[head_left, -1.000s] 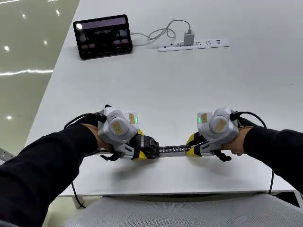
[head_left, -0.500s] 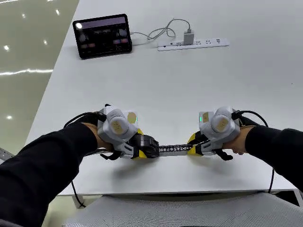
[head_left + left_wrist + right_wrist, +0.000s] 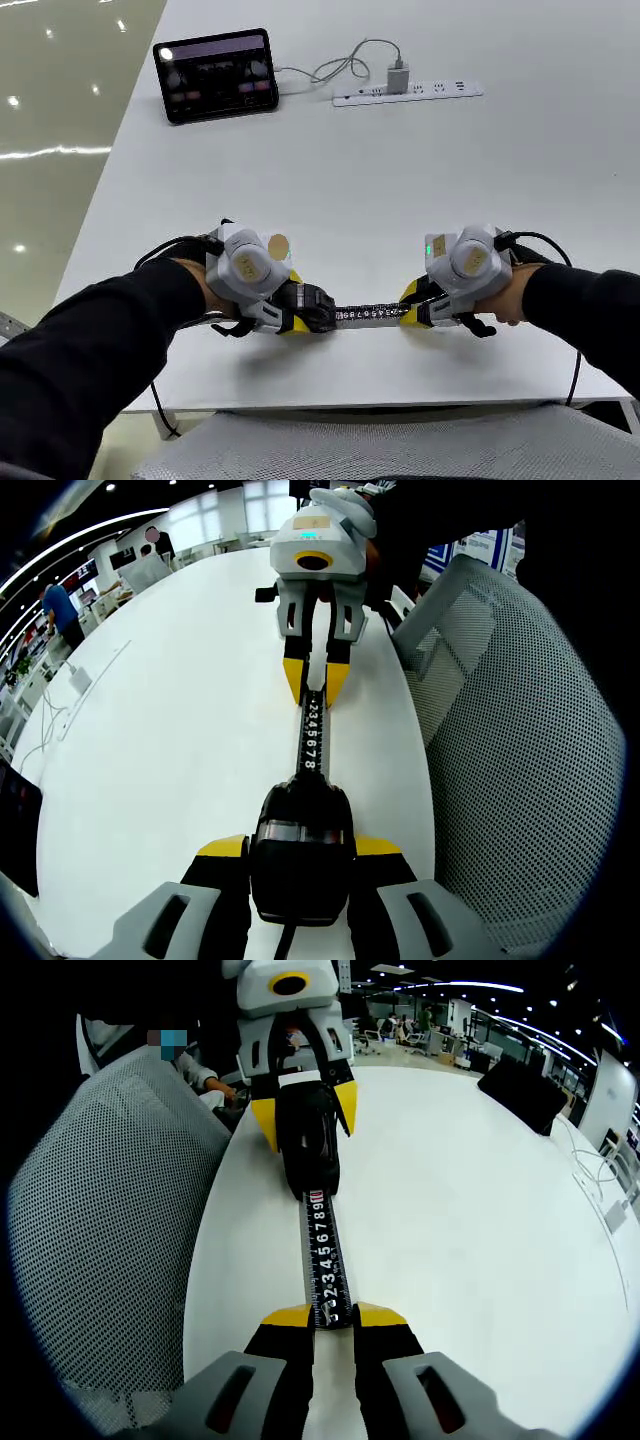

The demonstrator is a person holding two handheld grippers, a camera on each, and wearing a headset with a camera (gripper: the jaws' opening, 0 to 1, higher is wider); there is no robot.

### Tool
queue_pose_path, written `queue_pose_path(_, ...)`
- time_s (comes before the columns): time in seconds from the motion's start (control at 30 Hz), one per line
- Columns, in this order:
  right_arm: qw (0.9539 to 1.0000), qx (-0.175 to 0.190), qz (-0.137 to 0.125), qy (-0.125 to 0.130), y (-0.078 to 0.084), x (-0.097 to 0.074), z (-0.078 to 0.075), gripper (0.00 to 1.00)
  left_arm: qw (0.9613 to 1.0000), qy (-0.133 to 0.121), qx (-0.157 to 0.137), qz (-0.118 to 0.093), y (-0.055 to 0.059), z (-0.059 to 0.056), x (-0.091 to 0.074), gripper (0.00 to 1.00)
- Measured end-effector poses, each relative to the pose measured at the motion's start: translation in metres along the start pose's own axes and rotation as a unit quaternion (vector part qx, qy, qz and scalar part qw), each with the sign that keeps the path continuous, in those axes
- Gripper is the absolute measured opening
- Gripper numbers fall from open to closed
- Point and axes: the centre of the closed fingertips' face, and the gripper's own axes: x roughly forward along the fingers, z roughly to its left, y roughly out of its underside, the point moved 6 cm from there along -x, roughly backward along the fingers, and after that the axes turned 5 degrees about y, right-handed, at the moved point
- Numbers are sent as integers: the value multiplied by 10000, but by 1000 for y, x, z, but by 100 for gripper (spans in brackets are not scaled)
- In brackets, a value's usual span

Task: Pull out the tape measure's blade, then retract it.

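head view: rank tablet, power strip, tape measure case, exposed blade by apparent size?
1. tablet
2. power strip and tape measure case: too close to rank; the case is nearer and partly hidden
3. exposed blade

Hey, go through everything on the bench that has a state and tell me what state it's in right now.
blade: partly pulled out of the tape measure case.
left gripper: shut on the tape measure case.
right gripper: shut on the blade's end.
tablet: screen lit.
charger: plugged into the power strip.
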Motion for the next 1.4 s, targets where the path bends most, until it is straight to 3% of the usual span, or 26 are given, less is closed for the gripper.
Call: queue_pose_path(1.4, 10000, 64, 39, 49, 11, -9, -4, 10, 10000, -4, 13, 8, 0, 0, 0, 33)
